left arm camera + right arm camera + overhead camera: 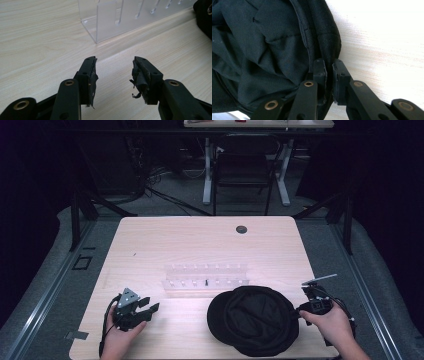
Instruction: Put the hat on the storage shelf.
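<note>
Left gripper [150, 311] rested on the wooden table [175, 240] near its front left corner, jaws spread and empty, aimed toward the clear acrylic rack [205, 279]. The black cap [255, 320] lay upside down just in front of the rack. Right gripper [298, 312] pinched the cap's right rim between nearly closed jaws.
</note>
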